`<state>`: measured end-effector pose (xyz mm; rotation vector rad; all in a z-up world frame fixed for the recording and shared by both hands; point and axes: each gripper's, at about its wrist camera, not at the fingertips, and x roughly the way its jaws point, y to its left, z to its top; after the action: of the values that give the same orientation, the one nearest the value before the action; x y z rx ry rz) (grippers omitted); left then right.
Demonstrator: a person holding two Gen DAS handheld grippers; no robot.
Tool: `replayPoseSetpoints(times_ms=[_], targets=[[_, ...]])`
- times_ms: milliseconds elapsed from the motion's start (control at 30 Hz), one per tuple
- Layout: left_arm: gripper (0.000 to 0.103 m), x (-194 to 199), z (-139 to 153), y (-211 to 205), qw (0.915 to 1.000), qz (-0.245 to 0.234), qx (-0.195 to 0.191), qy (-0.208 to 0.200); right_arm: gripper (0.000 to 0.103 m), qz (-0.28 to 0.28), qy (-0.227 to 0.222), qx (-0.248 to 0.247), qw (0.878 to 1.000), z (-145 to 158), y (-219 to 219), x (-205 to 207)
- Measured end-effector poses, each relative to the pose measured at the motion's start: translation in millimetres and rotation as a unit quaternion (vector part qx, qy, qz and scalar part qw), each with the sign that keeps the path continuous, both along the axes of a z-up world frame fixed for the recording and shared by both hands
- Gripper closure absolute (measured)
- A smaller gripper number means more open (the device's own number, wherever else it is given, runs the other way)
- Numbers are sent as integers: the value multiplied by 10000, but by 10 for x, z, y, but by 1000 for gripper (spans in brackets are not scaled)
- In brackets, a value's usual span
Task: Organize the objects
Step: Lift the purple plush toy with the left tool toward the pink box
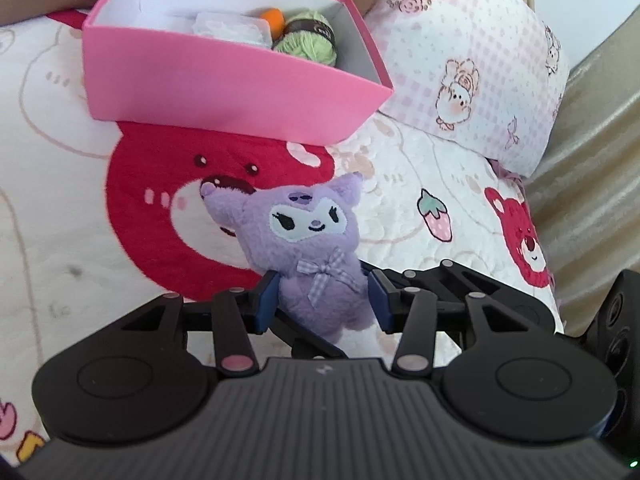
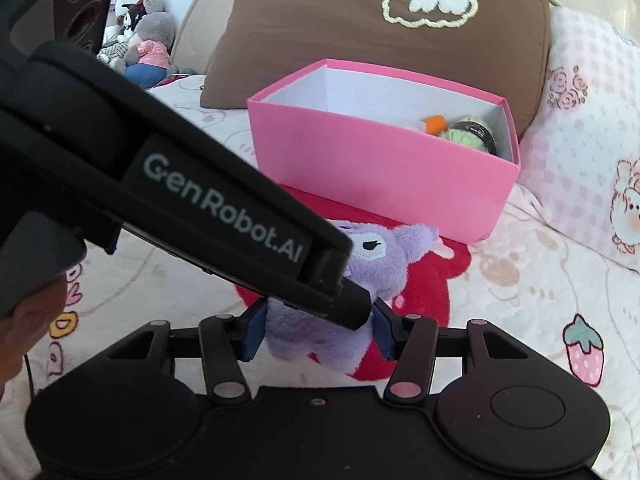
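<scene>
A purple plush toy (image 1: 316, 240) with a checked bow hangs upright between the blue pads of my left gripper (image 1: 322, 300), which press on its waist. From the right wrist view, my right gripper (image 2: 320, 332) is shut on the lower body of the plush toy (image 2: 380, 264). The left gripper's finger (image 2: 352, 300) crosses in front of it from the upper left and hides part of its face. Beyond the toy stands an open pink box (image 1: 224, 84) (image 2: 380, 176). It holds green yarn (image 1: 308, 40), an orange item (image 1: 274, 18) and a white packet (image 1: 228, 28).
Everything rests on a white bedspread with a red bear print (image 1: 160, 220). A brown pillow (image 2: 360, 32) lies behind the box and a pink checked pillow (image 1: 480, 60) to its right. The beige bed frame (image 1: 592, 160) runs along the right. Stuffed toys (image 2: 148, 40) sit far left.
</scene>
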<state>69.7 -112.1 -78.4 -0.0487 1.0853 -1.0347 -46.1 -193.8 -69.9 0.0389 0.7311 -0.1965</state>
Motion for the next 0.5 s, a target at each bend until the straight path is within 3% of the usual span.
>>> replayPoseSetpoints(times_ms=[500], targets=[[55, -47, 402, 274, 9999, -17, 76, -135, 44, 163, -117, -56, 9998, 317, 199, -15]])
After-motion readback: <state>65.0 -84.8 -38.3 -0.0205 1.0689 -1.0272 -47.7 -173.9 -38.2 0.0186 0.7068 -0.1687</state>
